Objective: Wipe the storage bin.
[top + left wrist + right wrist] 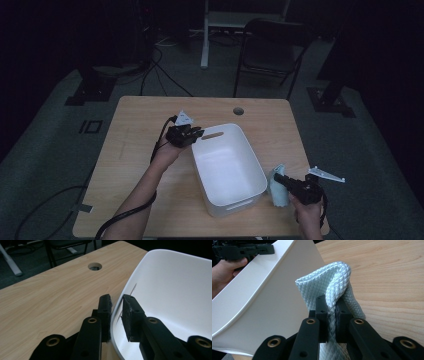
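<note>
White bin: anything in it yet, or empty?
Empty. The high view shows the white bin's inside bare. The pale blue cloth is outside it, bunched on the table beside the right wall, pinched in the right gripper.

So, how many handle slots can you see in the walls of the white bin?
2. One slot is in the far end wall of the white bin, beside the left gripper. The other slot is in the near end wall. The long walls show none.

Both tools black: left tool (186, 134), right tool (300, 187). Brass-ringed screw holes on the jaws, grey three-cornered plate on top, black cable trailing. Forearms bare.
</note>
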### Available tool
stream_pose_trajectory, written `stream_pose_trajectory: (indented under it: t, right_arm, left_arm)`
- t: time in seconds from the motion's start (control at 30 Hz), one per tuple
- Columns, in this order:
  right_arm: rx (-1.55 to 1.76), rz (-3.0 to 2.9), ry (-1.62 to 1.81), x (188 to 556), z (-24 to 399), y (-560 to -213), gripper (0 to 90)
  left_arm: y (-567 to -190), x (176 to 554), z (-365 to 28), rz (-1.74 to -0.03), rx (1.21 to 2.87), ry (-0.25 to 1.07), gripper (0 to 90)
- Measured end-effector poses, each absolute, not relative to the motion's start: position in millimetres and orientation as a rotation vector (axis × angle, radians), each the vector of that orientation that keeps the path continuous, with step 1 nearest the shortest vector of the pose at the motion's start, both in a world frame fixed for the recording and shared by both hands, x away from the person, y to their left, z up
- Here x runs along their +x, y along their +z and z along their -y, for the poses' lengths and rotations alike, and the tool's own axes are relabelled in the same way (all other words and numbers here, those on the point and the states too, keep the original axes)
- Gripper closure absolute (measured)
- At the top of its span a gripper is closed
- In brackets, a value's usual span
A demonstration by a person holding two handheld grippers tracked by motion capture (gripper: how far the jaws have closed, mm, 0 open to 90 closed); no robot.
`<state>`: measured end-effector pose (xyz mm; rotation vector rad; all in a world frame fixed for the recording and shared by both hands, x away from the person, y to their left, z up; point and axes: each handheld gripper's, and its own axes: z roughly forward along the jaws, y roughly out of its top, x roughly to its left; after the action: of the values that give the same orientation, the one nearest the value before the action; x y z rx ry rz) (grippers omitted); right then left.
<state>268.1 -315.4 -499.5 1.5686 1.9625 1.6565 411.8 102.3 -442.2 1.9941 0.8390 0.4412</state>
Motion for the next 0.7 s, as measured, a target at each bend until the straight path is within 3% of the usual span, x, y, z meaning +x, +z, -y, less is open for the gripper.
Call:
stream_pose_trajectory:
  t: [0.2, 0.37, 0.7]
  right_arm:
    - [1.571, -1.958, 1.658, 267.7, 316.1, -498.7, 83.9]
    - [1.573, -1.957, 1.654, 267.6, 316.9, -498.7, 83.8]
    - [1.572, -1.976, 1.649, 268.2, 311.5, -500.4, 83.8]
  left_arm:
    - [-442.7, 403.8, -113.4, -0.844, 1.990, 0.439, 84.7]
    - [-442.6, 394.0, -125.0, -0.903, 1.975, 0.474, 84.3]
    - [-442.0, 398.3, -128.8, -0.861, 1.930, 0.491, 80.1]
